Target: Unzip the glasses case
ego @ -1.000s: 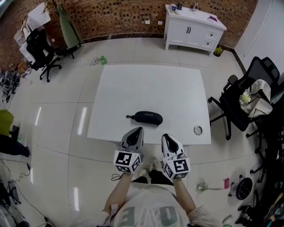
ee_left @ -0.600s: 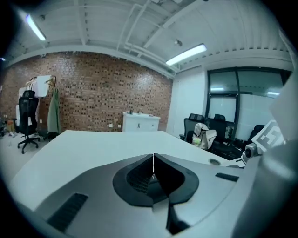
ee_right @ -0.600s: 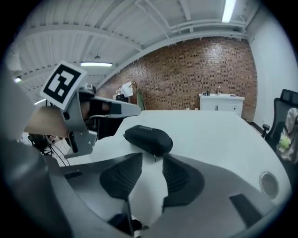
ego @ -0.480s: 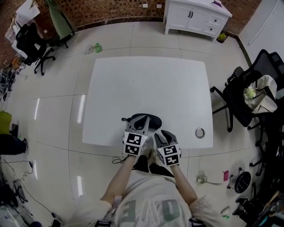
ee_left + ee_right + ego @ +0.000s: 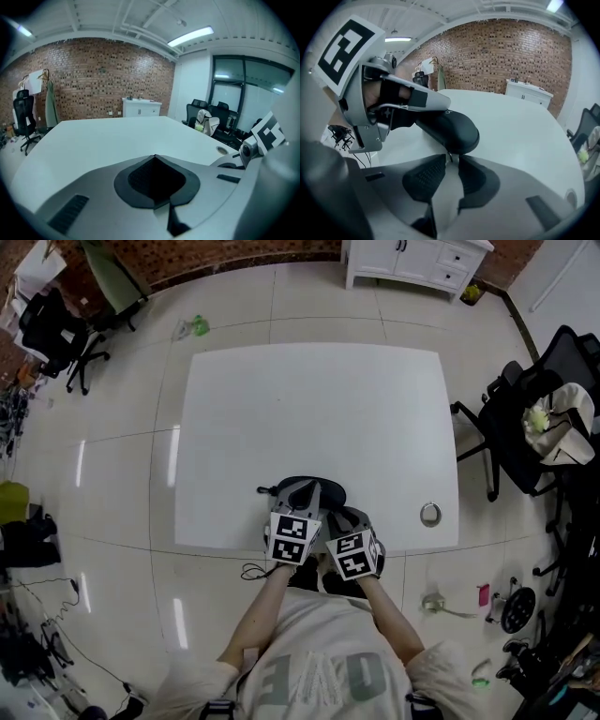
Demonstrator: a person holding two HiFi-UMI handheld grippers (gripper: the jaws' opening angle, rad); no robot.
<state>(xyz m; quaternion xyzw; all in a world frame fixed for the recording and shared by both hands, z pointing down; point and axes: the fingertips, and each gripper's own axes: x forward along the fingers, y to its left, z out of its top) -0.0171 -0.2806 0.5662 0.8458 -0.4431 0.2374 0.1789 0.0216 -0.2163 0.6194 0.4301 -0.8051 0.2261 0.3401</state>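
Observation:
A black oval glasses case (image 5: 323, 487) lies near the front edge of the white table (image 5: 309, 399). My left gripper (image 5: 302, 495) lies over the case's left half with its jaws shut; in the left gripper view the left gripper (image 5: 154, 157) shows only bare table ahead. In the right gripper view the left gripper (image 5: 443, 101) rests on top of the case (image 5: 457, 129). My right gripper (image 5: 451, 157) is at the case's near end. Its jaws are closing, a narrow gap still between them, and the small zipper pull (image 5: 449, 157) sits between the tips. In the head view the right gripper (image 5: 344, 519) is beside the left one.
A small metal ring (image 5: 430, 514) lies on the table at the front right. Black office chairs (image 5: 530, 418) stand to the right of the table, and a white cabinet (image 5: 412, 257) stands against the brick wall behind it.
Both grippers have come forward and down from in front of the table's edge to the case. The left one now covers part of the case; the right one is at its near end.

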